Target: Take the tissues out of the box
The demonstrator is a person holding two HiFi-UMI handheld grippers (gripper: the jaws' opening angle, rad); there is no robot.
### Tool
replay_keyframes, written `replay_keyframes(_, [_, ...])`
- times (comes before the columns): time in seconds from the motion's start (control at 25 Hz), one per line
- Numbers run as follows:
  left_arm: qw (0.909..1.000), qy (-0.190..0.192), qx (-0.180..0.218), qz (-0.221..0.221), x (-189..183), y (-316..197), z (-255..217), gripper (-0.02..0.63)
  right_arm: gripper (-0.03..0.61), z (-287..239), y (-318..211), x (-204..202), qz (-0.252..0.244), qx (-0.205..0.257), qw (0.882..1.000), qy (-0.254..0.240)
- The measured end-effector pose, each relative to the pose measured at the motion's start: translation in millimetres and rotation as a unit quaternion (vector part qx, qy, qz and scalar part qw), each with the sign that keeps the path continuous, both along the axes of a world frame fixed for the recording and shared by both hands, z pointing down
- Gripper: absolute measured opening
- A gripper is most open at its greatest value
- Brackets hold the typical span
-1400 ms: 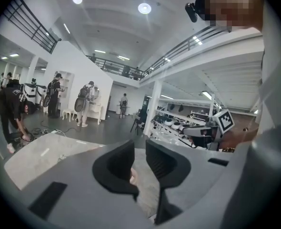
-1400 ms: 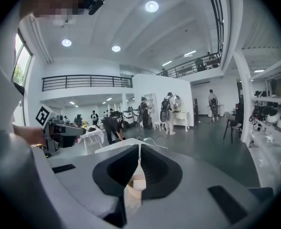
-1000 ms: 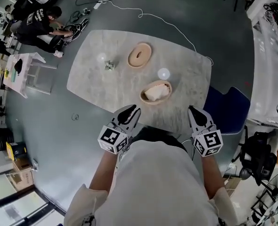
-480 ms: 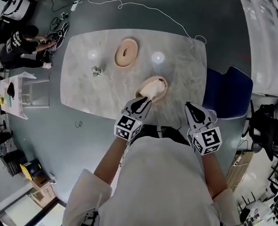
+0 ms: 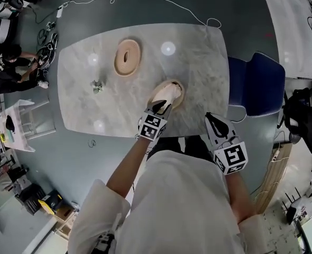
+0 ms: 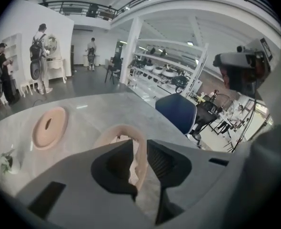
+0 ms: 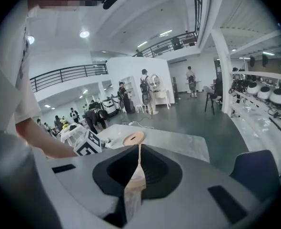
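Tissues sit heaped in the round wooden box, white and untouched as far as I can see, so nothing is out yet. Big change in the last second: my left gripper has swung in from well short of the box and now its tips are right at the box's near rim, over the edge of the pile. Looking along it, the jaws stand a narrow gap apart, and through that gap I see the rim and a sliver of white. I can't see anything pinched between them. I read this as the reach finished and the pinch about to start.

My right gripper hangs back on the near side of the box, off to its right, jaws closed together and holding nothing. The slotted lid lies well beyond the box to its left on the table, so the top is already open.

Next call, I reckon: dip the left tips into the pile, close on a sheet, lift straight up. The light box may come along with it.
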State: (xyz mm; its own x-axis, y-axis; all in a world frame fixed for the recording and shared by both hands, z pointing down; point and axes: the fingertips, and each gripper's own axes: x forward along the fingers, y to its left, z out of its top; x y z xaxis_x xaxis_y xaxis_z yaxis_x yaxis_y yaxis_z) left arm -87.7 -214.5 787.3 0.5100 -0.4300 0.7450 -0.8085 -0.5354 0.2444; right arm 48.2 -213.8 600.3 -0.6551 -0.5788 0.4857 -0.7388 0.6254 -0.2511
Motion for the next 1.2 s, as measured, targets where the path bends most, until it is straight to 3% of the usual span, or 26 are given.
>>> replay_keyframes(0.32, [0.9945,-0.065,-0.077,0.027,-3,-2,82,0.114,0.037,17,2,-2,0.021,-0.021,1.000,0.004])
replay_keyframes(0.76, [0.9771,-0.156,-0.139,0.041,-6,-3,132,0.101,0.037,26,9,-4,0.045,-0.034,0.998,0.006])
replay_keyframes(0.96, [0.9749,-0.157,-0.148,0.055,-6,-3,131,0.034,0.037,25,12,-1,0.050,-0.034,0.998,0.006])
replay_keyframes(1.2, [0.9800,-0.139,-0.130,0.058,-11,-2,111,0.023,0.037,20,10,0,0.054,-0.028,0.998,0.002])
